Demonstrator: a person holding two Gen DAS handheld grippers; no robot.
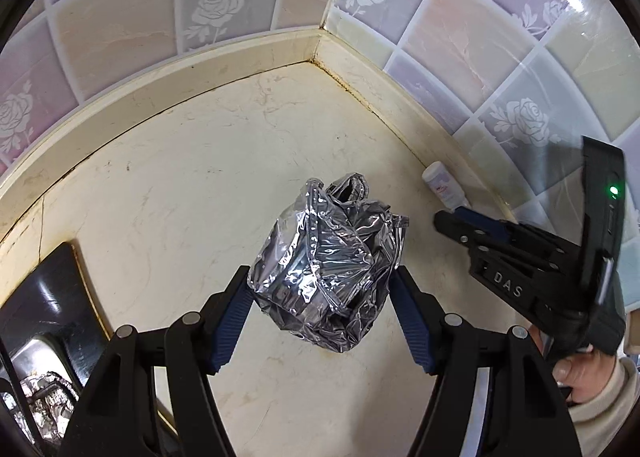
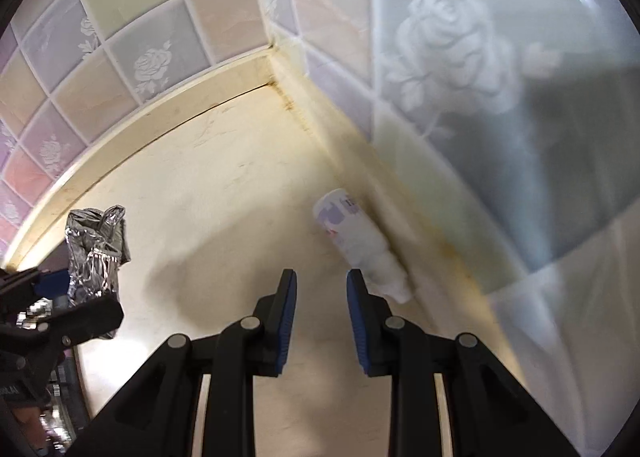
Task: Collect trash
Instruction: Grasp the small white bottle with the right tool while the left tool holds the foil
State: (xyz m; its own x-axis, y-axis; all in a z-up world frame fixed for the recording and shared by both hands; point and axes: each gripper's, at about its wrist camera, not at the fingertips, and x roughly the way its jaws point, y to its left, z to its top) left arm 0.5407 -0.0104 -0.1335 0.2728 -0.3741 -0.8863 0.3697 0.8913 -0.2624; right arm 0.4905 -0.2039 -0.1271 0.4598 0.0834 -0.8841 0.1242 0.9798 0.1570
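Observation:
A crumpled silver foil bag (image 1: 326, 261) is held between the blue pads of my left gripper (image 1: 322, 281), a little above the cream countertop (image 1: 168, 193); it also shows in the right wrist view (image 2: 96, 253). A small white bottle (image 2: 360, 245) lies on its side against the right wall's base; it also shows in the left wrist view (image 1: 444, 187). My right gripper (image 2: 322, 277) is open and empty, its right finger just beside the bottle's near end. It also shows in the left wrist view (image 1: 452, 217).
Tiled walls with rose patterns meet in a corner (image 1: 320, 33) behind the counter. A black stove edge (image 1: 44, 297) with foil-lined parts (image 1: 40, 405) sits at the lower left of the left wrist view.

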